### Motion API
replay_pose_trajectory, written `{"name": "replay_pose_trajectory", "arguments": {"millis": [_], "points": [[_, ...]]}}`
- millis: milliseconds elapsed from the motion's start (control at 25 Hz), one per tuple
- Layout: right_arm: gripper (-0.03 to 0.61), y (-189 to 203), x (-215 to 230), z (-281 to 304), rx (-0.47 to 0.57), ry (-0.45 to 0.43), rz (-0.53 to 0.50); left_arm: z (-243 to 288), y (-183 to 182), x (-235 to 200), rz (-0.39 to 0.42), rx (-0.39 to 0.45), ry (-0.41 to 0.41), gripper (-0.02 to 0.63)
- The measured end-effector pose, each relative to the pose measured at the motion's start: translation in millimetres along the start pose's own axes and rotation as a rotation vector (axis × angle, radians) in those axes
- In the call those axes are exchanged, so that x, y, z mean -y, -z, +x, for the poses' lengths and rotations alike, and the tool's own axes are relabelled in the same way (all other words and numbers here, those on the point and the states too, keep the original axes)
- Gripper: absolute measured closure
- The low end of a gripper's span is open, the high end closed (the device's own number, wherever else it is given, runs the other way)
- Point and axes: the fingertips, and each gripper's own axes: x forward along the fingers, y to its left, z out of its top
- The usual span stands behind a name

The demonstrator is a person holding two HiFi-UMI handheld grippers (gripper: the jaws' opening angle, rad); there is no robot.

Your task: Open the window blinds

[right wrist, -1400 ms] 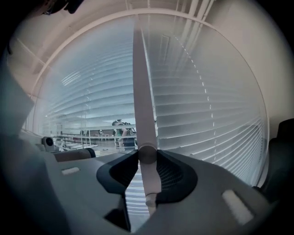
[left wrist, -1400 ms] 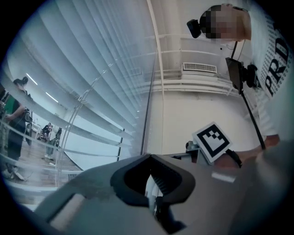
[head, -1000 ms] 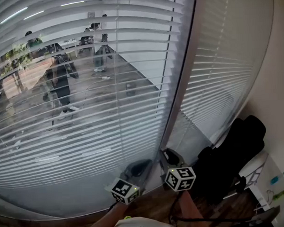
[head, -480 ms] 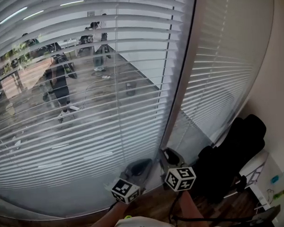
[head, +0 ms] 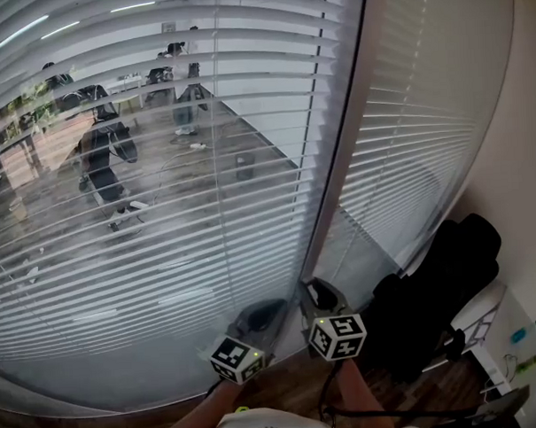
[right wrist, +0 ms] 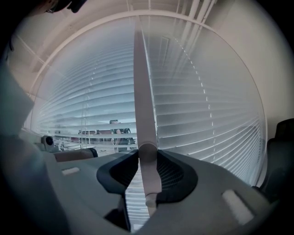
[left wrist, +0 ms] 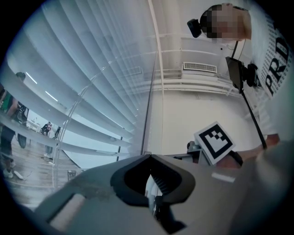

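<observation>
White slatted blinds [head: 160,187] cover the large window, their slats partly tilted so the hall outside shows through. A second blind [head: 425,149] hangs to the right of the frame. In the right gripper view a pale tilt wand [right wrist: 142,105] hangs straight down between the jaws. My right gripper [right wrist: 148,156] is shut on its thicker lower end; in the head view that gripper [head: 312,294] sits at the foot of the frame. My left gripper [head: 270,310] is beside it, close to the slats. Its jaws [left wrist: 149,158] look shut, with only a thin light sliver between the pads.
A black bag or chair [head: 448,281] stands at the right against the wall. A white stand [head: 508,340] with small items is next to it. Wooden floor [head: 293,389] lies below my hands. A clear second wand [left wrist: 69,124] hangs over the left slats.
Both grippers stay where they were. Through the slats a person outside has shifted a little to the left. The slats' tilt looks about the same.
</observation>
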Motion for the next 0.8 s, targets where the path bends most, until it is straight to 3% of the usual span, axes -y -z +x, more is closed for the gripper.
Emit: {"name": "replay_pose_trajectory", "arguments": {"millis": [800], "points": [[0.445, -1, 0, 0, 0.007, 0.000, -0.011, 2, -1, -1, -0.002, 0.006, 0.004, 0.621]]}}
